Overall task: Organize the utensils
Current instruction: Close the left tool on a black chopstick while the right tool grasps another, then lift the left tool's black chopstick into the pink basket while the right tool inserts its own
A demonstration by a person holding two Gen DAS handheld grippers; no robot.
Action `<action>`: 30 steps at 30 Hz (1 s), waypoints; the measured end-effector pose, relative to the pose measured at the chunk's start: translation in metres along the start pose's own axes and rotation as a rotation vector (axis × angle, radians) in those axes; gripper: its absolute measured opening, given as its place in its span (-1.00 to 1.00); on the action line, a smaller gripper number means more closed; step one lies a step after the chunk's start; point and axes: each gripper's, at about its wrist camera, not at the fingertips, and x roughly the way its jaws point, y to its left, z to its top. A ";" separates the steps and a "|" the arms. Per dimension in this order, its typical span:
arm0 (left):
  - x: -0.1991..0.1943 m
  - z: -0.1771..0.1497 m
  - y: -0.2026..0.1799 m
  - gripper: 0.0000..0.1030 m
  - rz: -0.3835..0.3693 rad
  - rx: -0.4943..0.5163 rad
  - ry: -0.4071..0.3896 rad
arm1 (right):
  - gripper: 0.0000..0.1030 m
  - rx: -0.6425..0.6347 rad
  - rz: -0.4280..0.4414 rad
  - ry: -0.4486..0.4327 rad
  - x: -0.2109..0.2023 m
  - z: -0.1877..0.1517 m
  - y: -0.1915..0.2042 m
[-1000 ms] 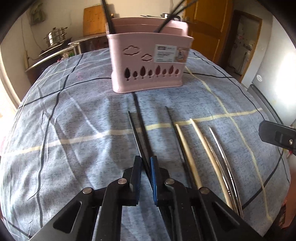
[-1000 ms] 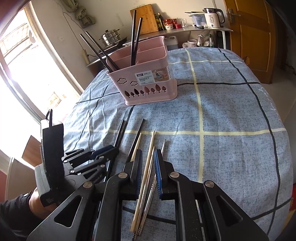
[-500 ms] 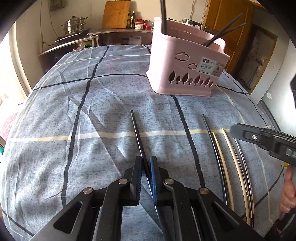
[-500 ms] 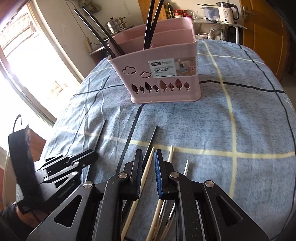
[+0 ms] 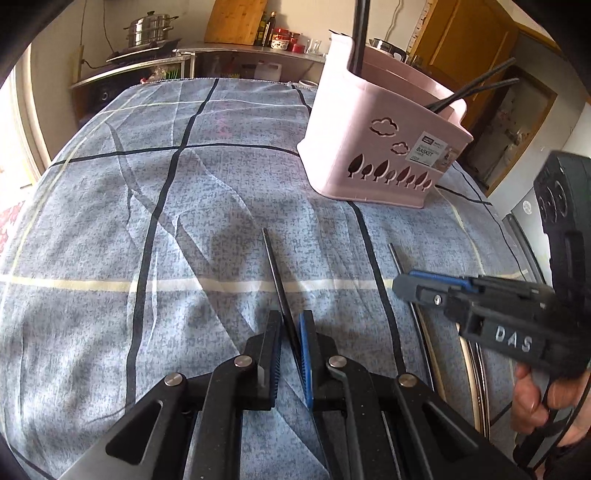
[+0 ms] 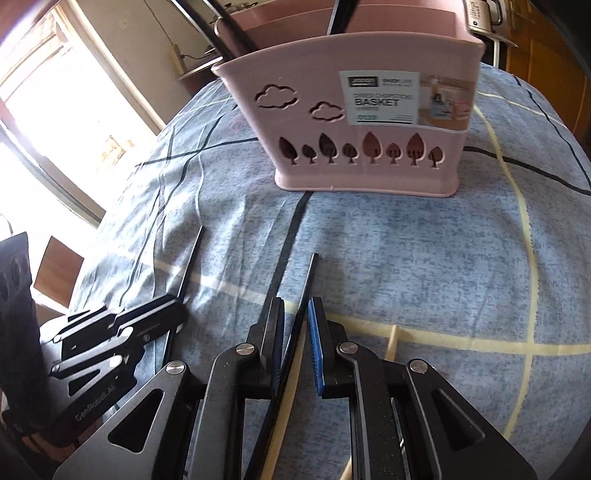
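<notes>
My left gripper (image 5: 291, 325) is shut on a black chopstick (image 5: 275, 266) whose tip sticks out ahead over the blue checked cloth. The right wrist view shows this gripper (image 6: 177, 308) low at the left with the same chopstick (image 6: 192, 258). My right gripper (image 6: 295, 306) stands slightly open, low over the cloth. Another black chopstick (image 6: 309, 280) lies in the gap between its pads, with a wooden one (image 6: 286, 413) beneath. The pink chopstick basket (image 6: 369, 166) stands just ahead, with several black chopsticks upright in it. In the left wrist view the right gripper (image 5: 402, 286) reaches in from the right, and the basket (image 5: 343, 147) sits at upper right.
More chopsticks, wooden (image 6: 391, 343) and metal (image 5: 476, 369), lie on the cloth (image 5: 110, 221) under and right of the right gripper. A counter with a steel pot (image 5: 147, 27) and a cutting board stands behind the table. A bright window (image 6: 55, 110) is at the left.
The left gripper has swung left with its chopstick, so the basket now sits at the right. The right gripper moved forward and down toward the basket, from over wooden chopsticks to a black one.
</notes>
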 end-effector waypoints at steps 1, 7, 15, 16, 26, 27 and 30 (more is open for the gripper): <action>0.001 0.002 0.001 -0.83 -0.004 -0.006 0.005 | -0.73 -0.001 -0.001 0.006 0.000 0.000 0.002; 0.009 0.014 -0.003 -0.82 0.002 0.014 0.012 | -0.73 -0.025 -0.025 0.029 0.008 0.005 0.014; 0.013 0.018 -0.003 -0.83 0.007 0.013 0.004 | -0.84 -0.132 -0.100 0.060 0.024 0.020 0.036; 0.014 0.020 -0.003 -0.83 0.012 0.018 0.004 | -0.84 -0.147 -0.112 0.060 0.025 0.020 0.039; 0.011 0.018 0.002 -0.91 -0.020 -0.005 0.015 | -0.87 -0.044 -0.017 -0.001 -0.001 0.018 0.016; 0.009 0.017 0.001 -0.91 -0.025 -0.007 0.012 | -0.87 -0.035 -0.006 -0.019 -0.007 0.019 0.014; -0.001 0.017 -0.003 -0.92 -0.039 -0.001 -0.004 | -0.88 -0.015 0.011 -0.053 -0.023 0.019 0.010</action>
